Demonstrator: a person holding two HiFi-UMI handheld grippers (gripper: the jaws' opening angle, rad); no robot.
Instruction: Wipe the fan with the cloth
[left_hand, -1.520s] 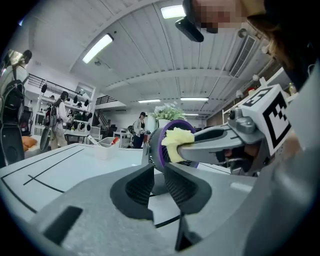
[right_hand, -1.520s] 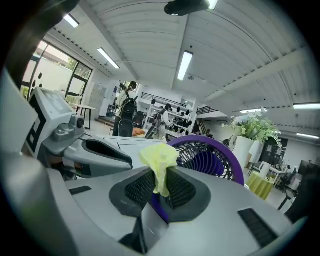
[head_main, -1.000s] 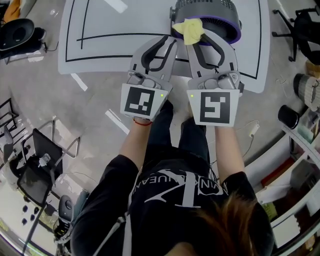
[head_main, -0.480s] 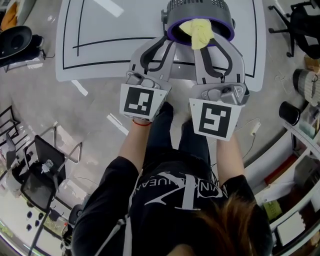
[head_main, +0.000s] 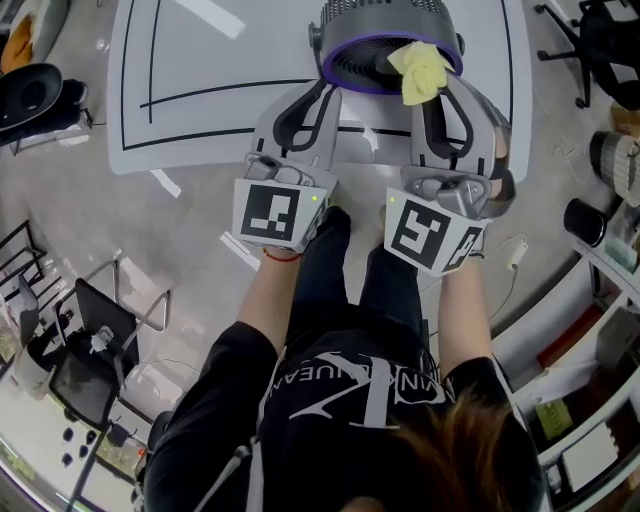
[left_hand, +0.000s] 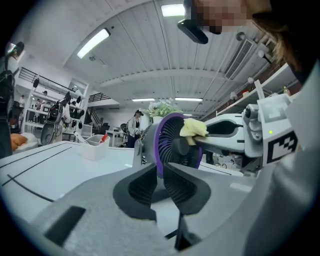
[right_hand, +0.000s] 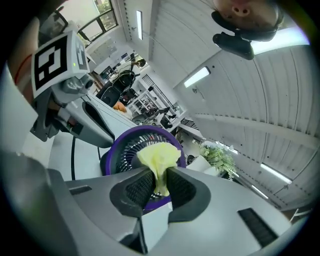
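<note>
**Head view.** On the white table (head_main: 200, 60), marked with black lines, the fan (head_main: 370, 30) stands at the far edge with its purple-rimmed grille facing the person. The left gripper (head_main: 335, 92) reaches to the lower left of the rim. The right gripper (head_main: 440, 90) reaches to the right side of the rim and carries the yellow cloth (head_main: 422, 70). The cloth lies against the right part of the rim.

**Left gripper view.** The jaws stand a narrow gap apart and are closing. The fan's purple rim lines up with that gap at the tips. Pad contact with the rim cannot be confirmed, and bare table shows through the lower part of the gap. The cloth sits on the upper right of the grille, held by the right gripper. Further back on the table stands an open white bin (left_hand: 95, 149). It contains a red item (left_hand: 104, 138), and the rest of its contents are too small to identify. A flowering plant (left_hand: 162, 107) shows above the fan.

**Right gripper view.** The jaws are clamped on the lower end of the cloth. Its bunched upper part spreads over the front of the grille, just inside the rim. Behind the fan, a white pot (right_hand: 201, 164) holds the plant.
</note>
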